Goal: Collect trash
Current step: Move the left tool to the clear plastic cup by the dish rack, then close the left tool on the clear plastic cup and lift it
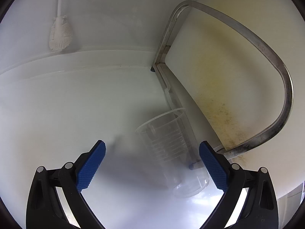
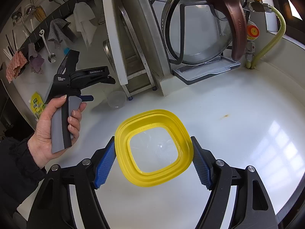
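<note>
Left gripper (image 1: 152, 152) jaws spread wide, nothing pinched; a clear plastic cup (image 1: 171, 148) lies tipped on the white counter (image 1: 76, 105) between the blue pads, nearer the right one, beside a metal-framed white board (image 1: 219, 66). Right gripper (image 2: 154, 160) jaws clamp a yellow collapsible container (image 2: 122, 133) by its rim on both sides, held over the counter. A hand (image 2: 47, 133) grips the left gripper's handle near the cup.
</note>
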